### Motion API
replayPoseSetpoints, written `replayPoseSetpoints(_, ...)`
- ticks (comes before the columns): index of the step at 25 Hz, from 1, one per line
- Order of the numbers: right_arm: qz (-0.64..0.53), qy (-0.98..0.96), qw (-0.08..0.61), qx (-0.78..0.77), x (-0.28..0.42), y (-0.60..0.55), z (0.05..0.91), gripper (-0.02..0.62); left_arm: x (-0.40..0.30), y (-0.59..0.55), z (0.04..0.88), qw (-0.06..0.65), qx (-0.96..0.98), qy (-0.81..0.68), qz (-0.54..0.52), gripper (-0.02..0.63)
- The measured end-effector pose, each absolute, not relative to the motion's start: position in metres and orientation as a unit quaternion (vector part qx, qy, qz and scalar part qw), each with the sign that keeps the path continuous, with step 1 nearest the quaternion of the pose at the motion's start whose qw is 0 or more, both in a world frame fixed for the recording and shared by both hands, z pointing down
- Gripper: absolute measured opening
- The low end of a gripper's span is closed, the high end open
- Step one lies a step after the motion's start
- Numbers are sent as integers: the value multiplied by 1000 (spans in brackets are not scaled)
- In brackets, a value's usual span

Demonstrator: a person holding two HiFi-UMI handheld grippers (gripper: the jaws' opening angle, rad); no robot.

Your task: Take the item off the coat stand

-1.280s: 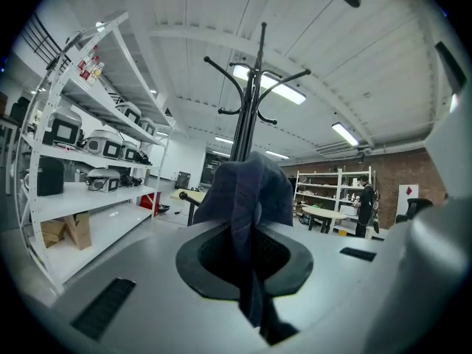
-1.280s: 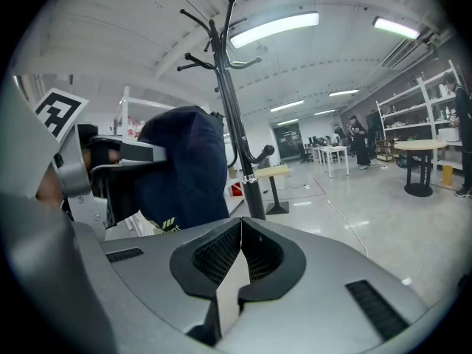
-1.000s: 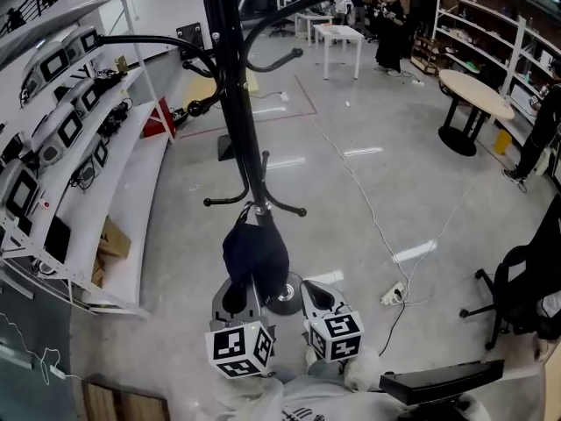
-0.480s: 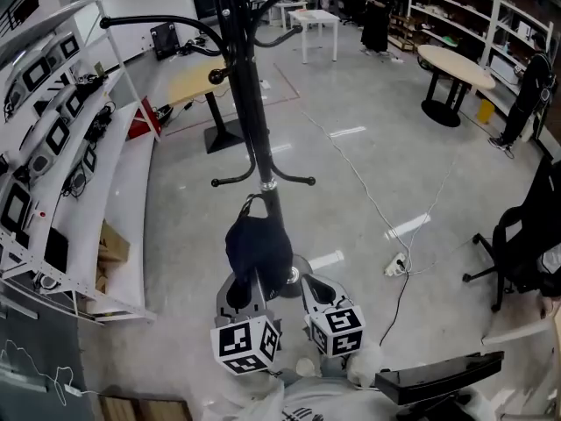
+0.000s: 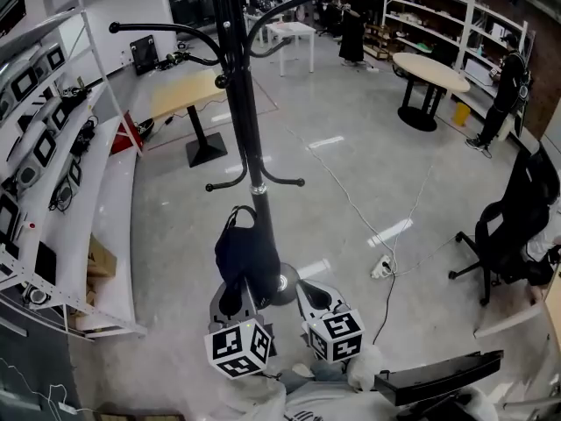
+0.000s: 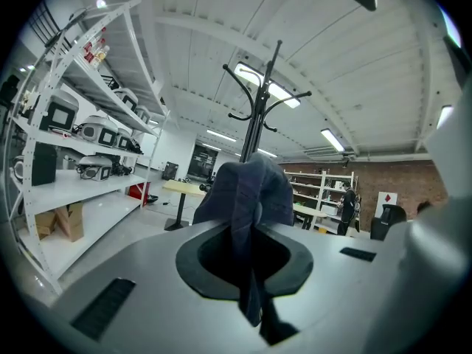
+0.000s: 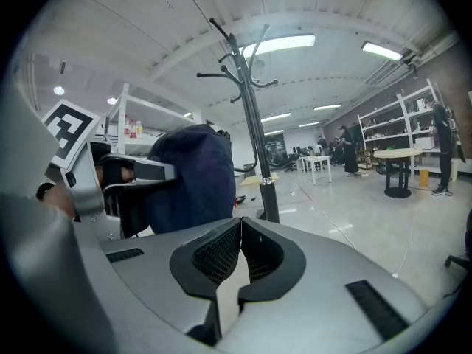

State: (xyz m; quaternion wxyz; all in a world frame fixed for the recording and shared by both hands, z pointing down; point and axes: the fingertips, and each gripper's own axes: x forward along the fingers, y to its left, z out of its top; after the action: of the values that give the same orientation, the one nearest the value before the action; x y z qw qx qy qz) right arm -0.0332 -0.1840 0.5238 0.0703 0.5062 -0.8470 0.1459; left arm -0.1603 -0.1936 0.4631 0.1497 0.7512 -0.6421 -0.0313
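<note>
My left hand-held gripper (image 6: 249, 271) clamps the dark bag (image 5: 250, 257), seemingly off the coat stand (image 5: 245, 112). The right hand-held gripper (image 7: 237, 264) is closed, empty. I should grip firmly while pulling clear.

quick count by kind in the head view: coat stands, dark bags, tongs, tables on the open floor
coat stand: 1
dark cloth bag: 1
tongs: 2 (left tongs, right tongs)
tables: 3 (wooden table, white table, round table)
total: 7
</note>
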Motion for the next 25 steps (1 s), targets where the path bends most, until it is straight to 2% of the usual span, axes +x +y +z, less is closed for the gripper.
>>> replayPoseSetpoints(11, 151, -854, 74, 492, -28, -161, 534, 14, -148, -167, 494, 187, 741, -645, -18, 12)
replayPoseSetpoints(25, 144, -862, 59, 482, -2, -169, 523, 12, -123, -162, 488, 182, 739, -648, -18, 12)
